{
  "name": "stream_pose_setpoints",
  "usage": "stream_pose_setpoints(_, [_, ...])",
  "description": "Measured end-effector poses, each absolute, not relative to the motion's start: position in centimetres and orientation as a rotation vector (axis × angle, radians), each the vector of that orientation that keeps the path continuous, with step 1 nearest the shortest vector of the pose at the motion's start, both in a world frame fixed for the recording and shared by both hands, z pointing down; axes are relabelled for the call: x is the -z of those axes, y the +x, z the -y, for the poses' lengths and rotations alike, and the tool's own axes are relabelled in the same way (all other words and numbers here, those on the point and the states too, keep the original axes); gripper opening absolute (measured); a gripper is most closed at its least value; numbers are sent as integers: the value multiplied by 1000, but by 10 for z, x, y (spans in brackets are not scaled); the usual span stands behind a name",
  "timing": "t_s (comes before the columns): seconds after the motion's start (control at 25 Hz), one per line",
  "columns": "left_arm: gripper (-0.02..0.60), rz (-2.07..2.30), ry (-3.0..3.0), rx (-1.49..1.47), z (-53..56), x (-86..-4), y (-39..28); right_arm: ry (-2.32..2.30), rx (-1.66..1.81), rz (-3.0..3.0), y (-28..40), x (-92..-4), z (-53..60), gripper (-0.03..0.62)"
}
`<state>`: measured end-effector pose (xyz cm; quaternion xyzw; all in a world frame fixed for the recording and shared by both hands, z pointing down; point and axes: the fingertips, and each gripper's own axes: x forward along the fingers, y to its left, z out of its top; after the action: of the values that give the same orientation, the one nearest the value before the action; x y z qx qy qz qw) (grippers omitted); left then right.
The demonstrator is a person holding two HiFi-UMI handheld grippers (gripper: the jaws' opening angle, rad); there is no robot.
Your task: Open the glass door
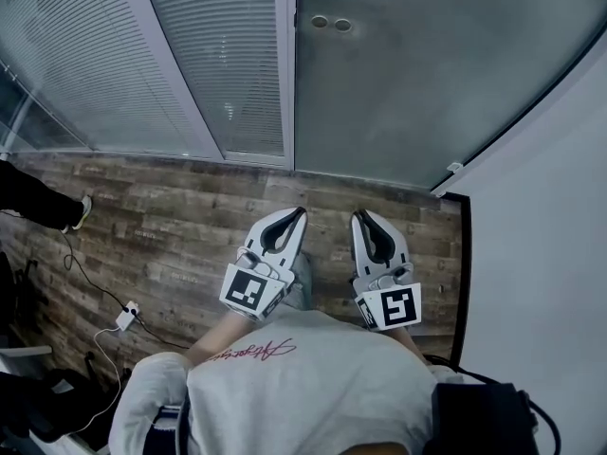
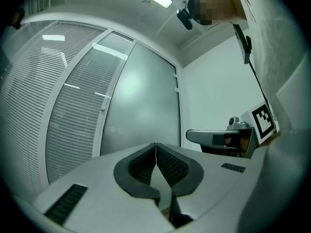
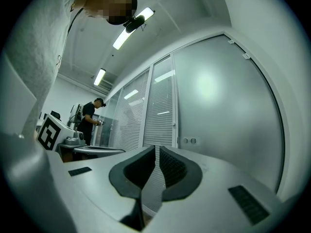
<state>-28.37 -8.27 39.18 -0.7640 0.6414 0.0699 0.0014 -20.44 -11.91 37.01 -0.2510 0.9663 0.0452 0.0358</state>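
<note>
The big frosted glass door (image 1: 427,74) looked shut and stood straight ahead, past the wood floor (image 1: 171,216) and next to the glass walls with blinds (image 1: 228,64), with two small round bits (image 1: 331,24) near its left edge. The person held both tools side by side in front of their white shirt (image 1: 313,377), pointing at the door but not touching it. The left gripper (image 1: 301,212) had its jaws pressed together on nothing, and the right gripper (image 1: 358,214) had its jaws closed but for a thin slit, also with nothing in them.
</note>
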Motion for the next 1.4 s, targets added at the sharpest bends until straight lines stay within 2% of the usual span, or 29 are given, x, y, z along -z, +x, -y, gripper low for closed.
stream_pose_setpoints(0.8, [17, -1878, -2476, -204, 339, -371, -453, -988, -153, -2866, -370, -345, 369, 37])
stream_pose_setpoints(1.4, [17, -1946, -2478, -218, 372, -377, -483, -1095, -131, -2886, -435, -349, 467, 48])
